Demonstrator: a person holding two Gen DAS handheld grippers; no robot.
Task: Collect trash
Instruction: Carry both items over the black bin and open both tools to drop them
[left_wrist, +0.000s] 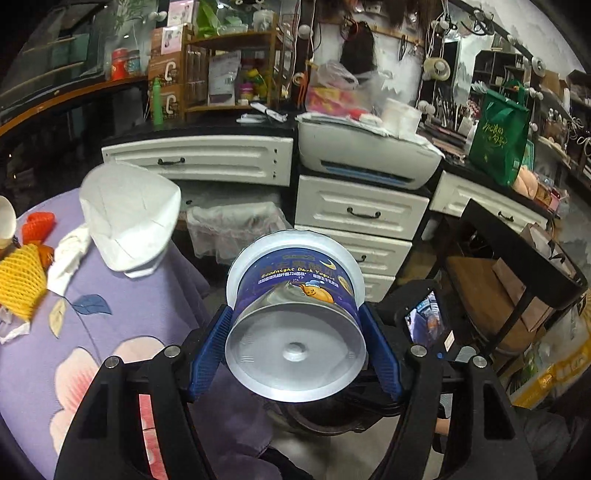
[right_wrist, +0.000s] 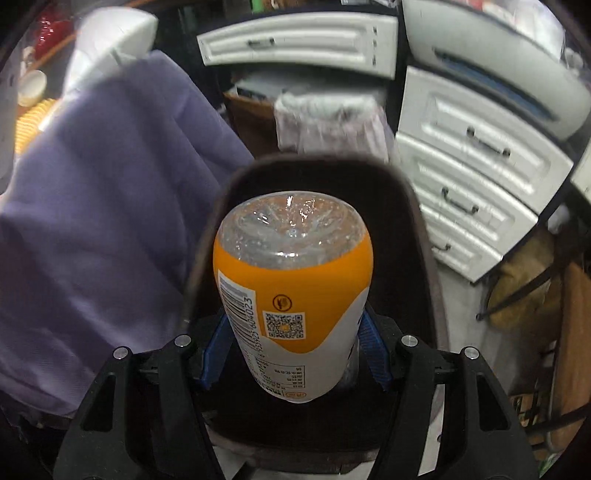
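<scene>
My left gripper (left_wrist: 295, 314) is shut on a clear yogurt cup (left_wrist: 295, 295) with a dark blue label, its blue pads (left_wrist: 212, 343) pressing both sides and the cup's base facing the camera. My right gripper (right_wrist: 293, 325) is shut on a plastic bottle (right_wrist: 291, 273) with an orange and white label, bottom end pointing away. A bin lined with a translucent bag (left_wrist: 236, 229) stands on the floor ahead, beneath the white drawers; the right wrist view shows the bin (right_wrist: 328, 122) beyond the bottle. On the purple cloth lie a white crumpled paper (left_wrist: 129, 214), a tissue (left_wrist: 70, 254) and a yellow foam net (left_wrist: 22, 280).
The table with the purple floral cloth (left_wrist: 122, 325) fills the left. A dark chair (right_wrist: 402, 236) sits right under the bottle. White drawers (left_wrist: 358, 214) and a printer (left_wrist: 369, 155) stand behind the bin. A black stool frame (left_wrist: 517, 266) and boxes crowd the right.
</scene>
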